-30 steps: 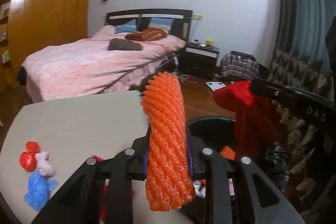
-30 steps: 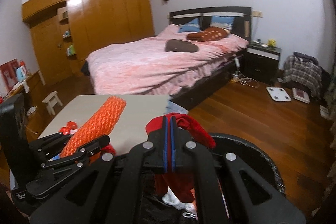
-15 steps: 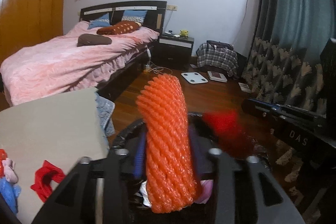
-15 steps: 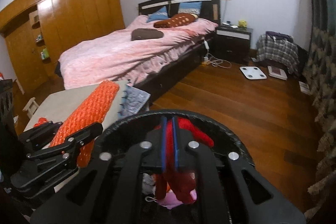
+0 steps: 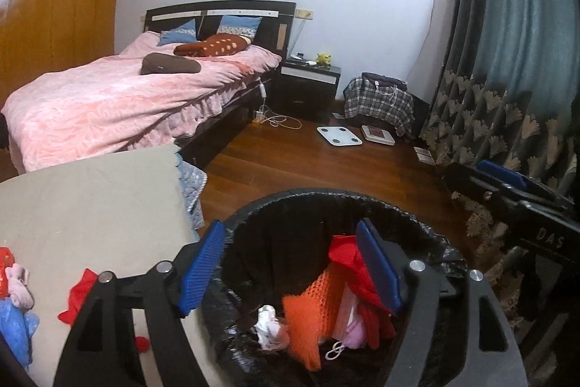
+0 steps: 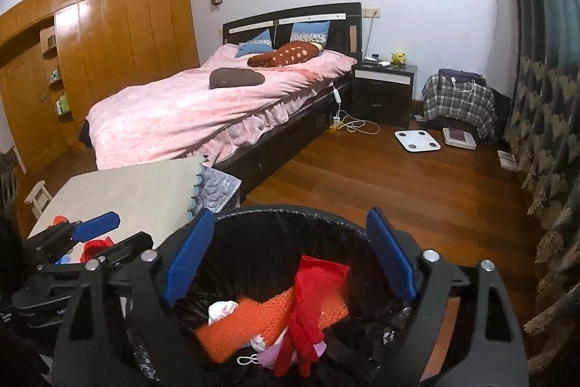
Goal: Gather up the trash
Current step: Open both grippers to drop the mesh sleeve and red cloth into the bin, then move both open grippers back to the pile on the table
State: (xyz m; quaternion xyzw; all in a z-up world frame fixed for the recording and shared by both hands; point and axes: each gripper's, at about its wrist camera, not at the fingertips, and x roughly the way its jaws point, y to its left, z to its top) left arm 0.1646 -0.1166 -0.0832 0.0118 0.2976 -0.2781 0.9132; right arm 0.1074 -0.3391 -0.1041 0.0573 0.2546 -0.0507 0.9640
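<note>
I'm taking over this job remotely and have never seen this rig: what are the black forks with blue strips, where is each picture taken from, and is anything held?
Each picture comes from a camera on a hand-held two-finger gripper. The forks are its fingers with blue pads. The left gripper and right gripper both hover open over the black bin, their jaws just opened, holding nothing. The orange foam net and red cloth lie inside the bin. On the table red scraps and a blue bag remain.
</note>
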